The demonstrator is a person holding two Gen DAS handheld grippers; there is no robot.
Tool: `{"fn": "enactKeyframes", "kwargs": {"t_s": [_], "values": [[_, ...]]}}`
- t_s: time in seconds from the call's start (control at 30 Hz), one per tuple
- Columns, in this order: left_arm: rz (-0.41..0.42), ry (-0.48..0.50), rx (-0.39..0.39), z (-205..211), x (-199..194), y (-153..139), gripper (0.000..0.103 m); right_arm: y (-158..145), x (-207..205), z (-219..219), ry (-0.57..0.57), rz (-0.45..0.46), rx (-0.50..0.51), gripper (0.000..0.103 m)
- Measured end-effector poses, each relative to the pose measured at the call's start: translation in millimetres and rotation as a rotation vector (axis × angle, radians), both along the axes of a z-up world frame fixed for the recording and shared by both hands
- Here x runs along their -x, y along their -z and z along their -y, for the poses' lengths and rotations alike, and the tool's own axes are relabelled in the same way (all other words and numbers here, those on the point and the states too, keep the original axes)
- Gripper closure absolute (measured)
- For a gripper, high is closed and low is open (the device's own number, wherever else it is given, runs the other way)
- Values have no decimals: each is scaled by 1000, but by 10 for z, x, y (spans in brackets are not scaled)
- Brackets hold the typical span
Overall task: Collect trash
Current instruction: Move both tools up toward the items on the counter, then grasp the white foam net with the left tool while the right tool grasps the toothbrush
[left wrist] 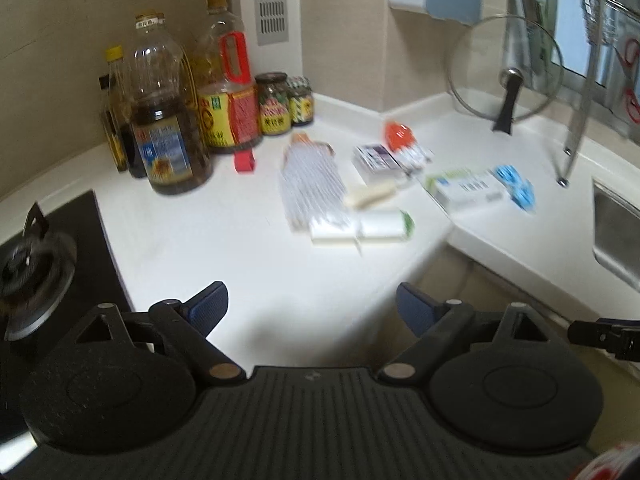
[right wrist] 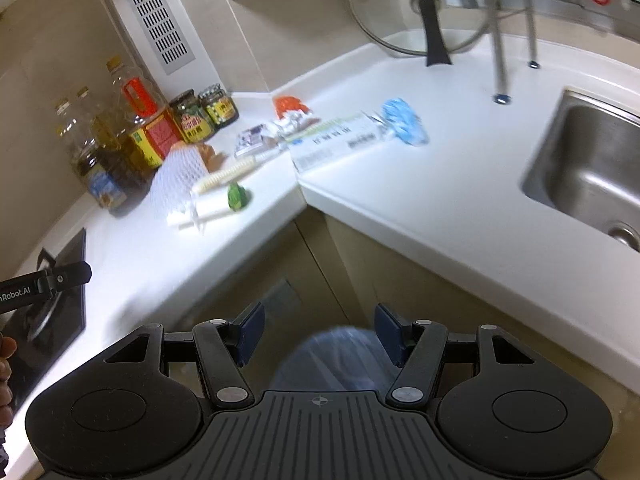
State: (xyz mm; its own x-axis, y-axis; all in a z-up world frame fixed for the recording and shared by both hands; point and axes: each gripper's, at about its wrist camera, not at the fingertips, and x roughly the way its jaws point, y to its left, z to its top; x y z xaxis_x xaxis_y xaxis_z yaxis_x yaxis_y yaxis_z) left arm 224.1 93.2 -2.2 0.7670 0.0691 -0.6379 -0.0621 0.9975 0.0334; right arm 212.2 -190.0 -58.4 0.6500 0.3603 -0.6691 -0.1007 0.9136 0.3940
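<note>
Trash lies in the corner of the white counter (left wrist: pixel 248 264): a white foam net sleeve (left wrist: pixel 312 184), a white roll with a green end (left wrist: pixel 360 230), a cream ribbed piece (left wrist: pixel 370 194), a small purple-white box (left wrist: pixel 376 160), an orange packet (left wrist: pixel 398 136), a white-green carton (left wrist: pixel 468 186) and a blue crumpled wrapper (left wrist: pixel 516 186). My left gripper (left wrist: pixel 310 300) hangs open over the counter's front, well short of them, with nothing between its pads. My right gripper (right wrist: pixel 320 320) stands partly open in front of the cabinets. Below it shows a bluish translucent bag (right wrist: pixel 336 360); the pads do not visibly press on it.
Oil and sauce bottles (left wrist: pixel 168 120) and two jars (left wrist: pixel 274 104) crowd the back left by the wall. A gas burner (left wrist: pixel 32 264) sits at the left. A glass lid (left wrist: pixel 506 76) leans on the wall, metal rack legs (right wrist: pixel 500 40) stand beside a steel sink (right wrist: pixel 592 168).
</note>
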Motion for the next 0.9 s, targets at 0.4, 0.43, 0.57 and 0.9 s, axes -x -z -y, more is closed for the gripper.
{"fn": "enactKeyframes", "kwargs": {"t_s": [0.4,0.43,0.57,0.9], "values": [[23,62,17,-375,-940,131,27,46,-989,-657,-13,35,-49,42],[19,67,20,-392,-1009,154,28,53,-1063,-700,-11,38,-60,42],[8,88,28,-432,-1270,250,28,76,-1333,-864,2,55,-100,42],[-31,106,65,-516,-1846,510,34,224,-1856,-1132,21,46,-139,42]]}}
